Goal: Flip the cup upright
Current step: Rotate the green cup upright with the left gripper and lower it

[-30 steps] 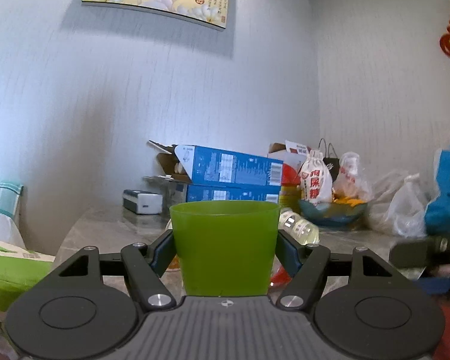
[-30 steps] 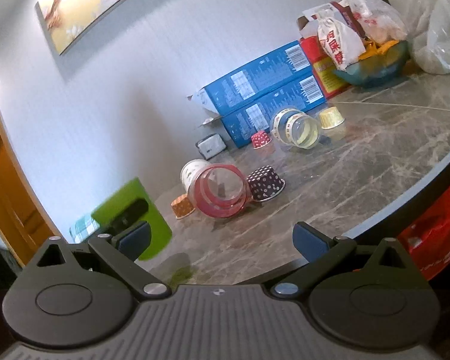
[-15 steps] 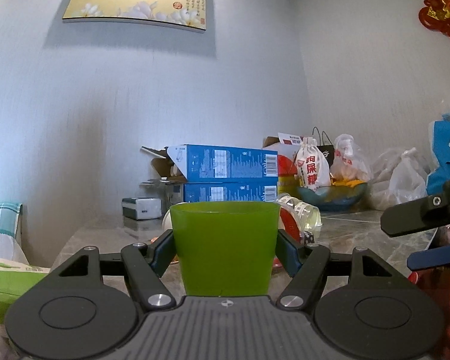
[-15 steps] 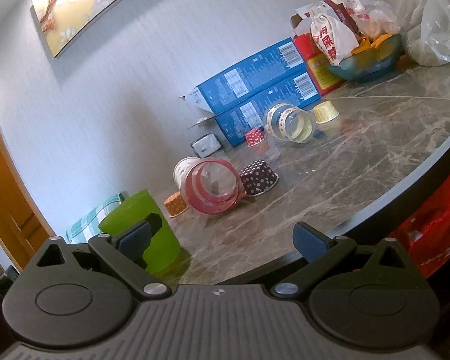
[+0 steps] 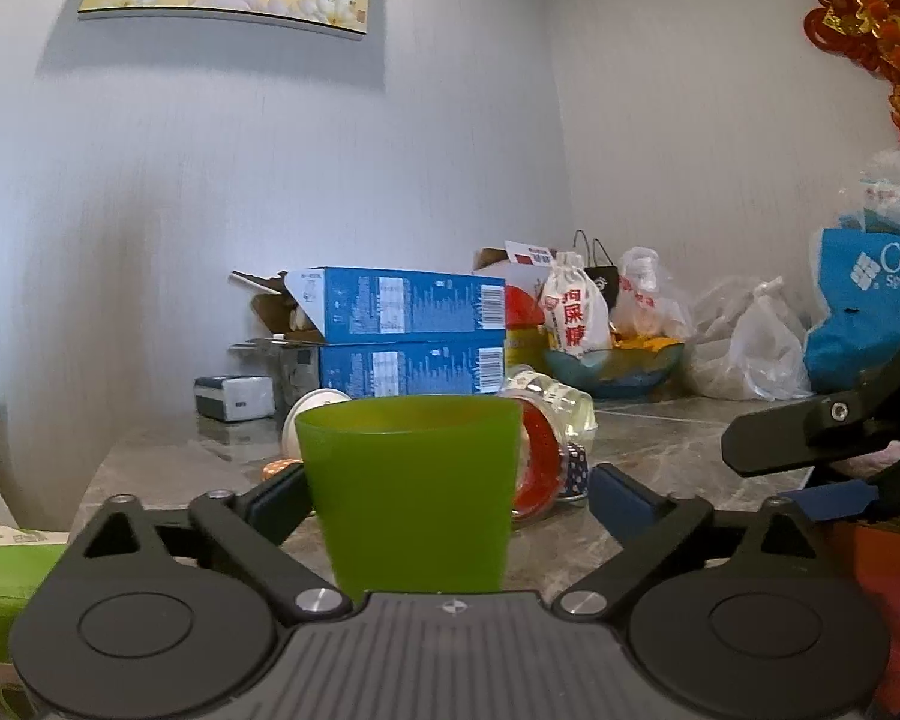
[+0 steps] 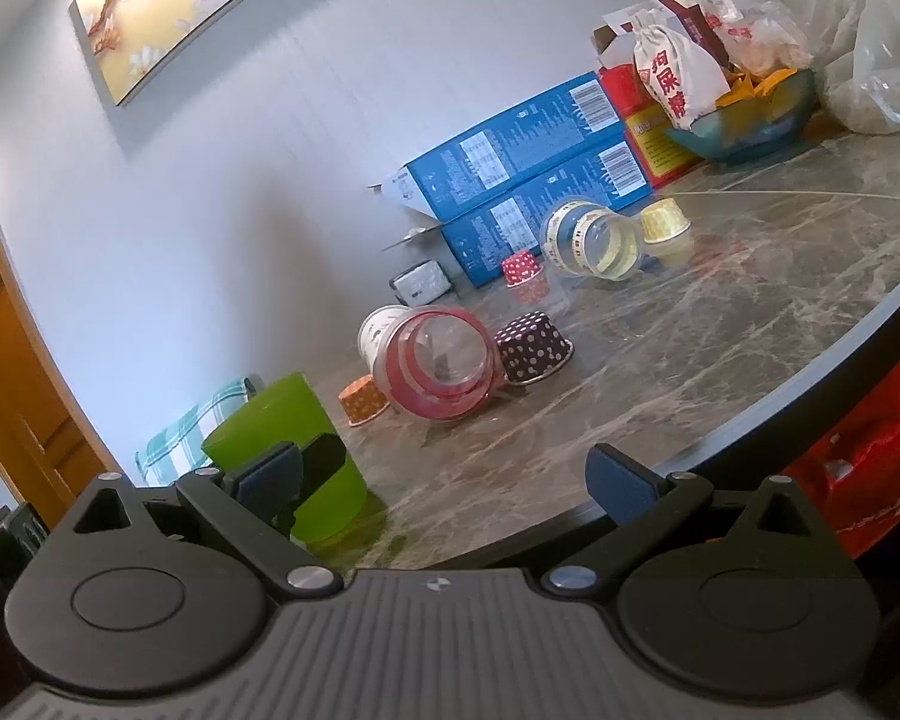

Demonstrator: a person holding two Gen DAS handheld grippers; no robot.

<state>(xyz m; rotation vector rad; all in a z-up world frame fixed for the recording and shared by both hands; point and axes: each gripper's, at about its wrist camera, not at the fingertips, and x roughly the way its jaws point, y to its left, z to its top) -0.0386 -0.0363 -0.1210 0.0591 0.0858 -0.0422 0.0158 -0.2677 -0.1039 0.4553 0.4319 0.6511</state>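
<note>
The green plastic cup [image 5: 411,489] stands upright, mouth up, on the marble tabletop [image 6: 720,324] near its rounded front edge, directly between the fingers of the left gripper [image 5: 444,495]. That gripper's jaws are spread: the left blue pad sits just beside the cup's wall, perhaps grazing it, while the right pad stands apart from the cup with tabletop showing in the gap. From the right wrist view the same cup [image 6: 288,450] appears beyond the left jaw of the right gripper [image 6: 444,477], partly covered by that finger and by a dark finger of the other tool against its side. The right gripper's jaws are spread wide with nothing between them but bare marble and the table's rim. Ahead of the right jaws, a clear tumbler with red bands [image 6: 435,363] lies on its side with its mouth toward the camera; a dark polka-dot baking cup [image 6: 534,348] sits inverted just to its right, and a small orange one [image 6: 363,399] just to its left. Farther ahead lies a second clear tumbler with a yellow tint [image 6: 594,237], also on its side, flanked by a red dotted baking cup [image 6: 522,269] and a pale yellow one [image 6: 665,221]. Two stacked blue cartons [image 6: 528,180] stand against the wall beyond them.
</note>
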